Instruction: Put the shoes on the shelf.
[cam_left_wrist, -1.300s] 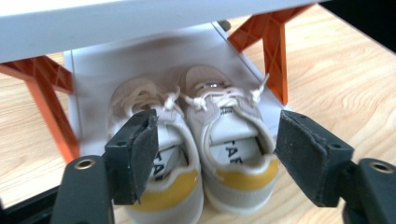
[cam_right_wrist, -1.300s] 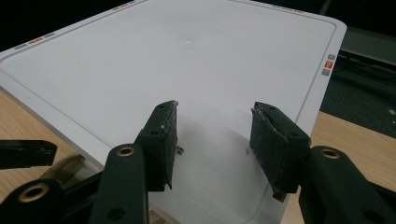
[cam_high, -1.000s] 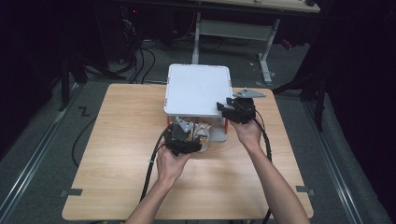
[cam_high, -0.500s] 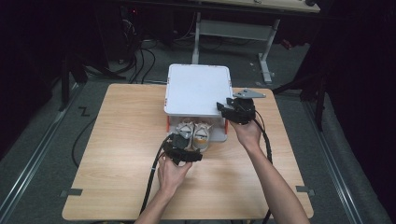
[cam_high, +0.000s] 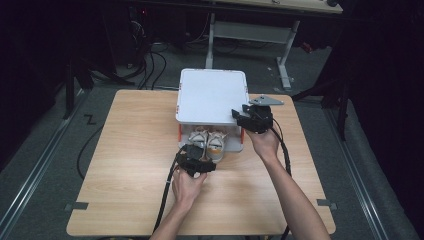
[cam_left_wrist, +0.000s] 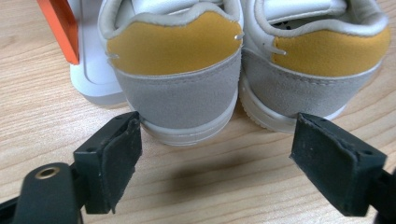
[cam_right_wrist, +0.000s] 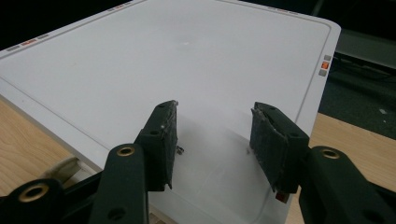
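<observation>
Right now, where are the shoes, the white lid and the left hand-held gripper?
Shoes (cam_left_wrist: 177, 93): left gripper view, left shoe's grey heel.
White lid (cam_high: 212, 95): high view, top face.
Left hand-held gripper (cam_left_wrist: 215, 163): left gripper view, midway between fingertips.

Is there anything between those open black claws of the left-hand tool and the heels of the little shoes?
Nothing but bare wooden table. In the left gripper view, the left gripper is open just short of the shoes' heels, with only a shadow between.

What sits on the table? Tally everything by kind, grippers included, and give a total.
Shoes: 2
Grippers, left and right: 2
White box: 1
Total: 5
</observation>
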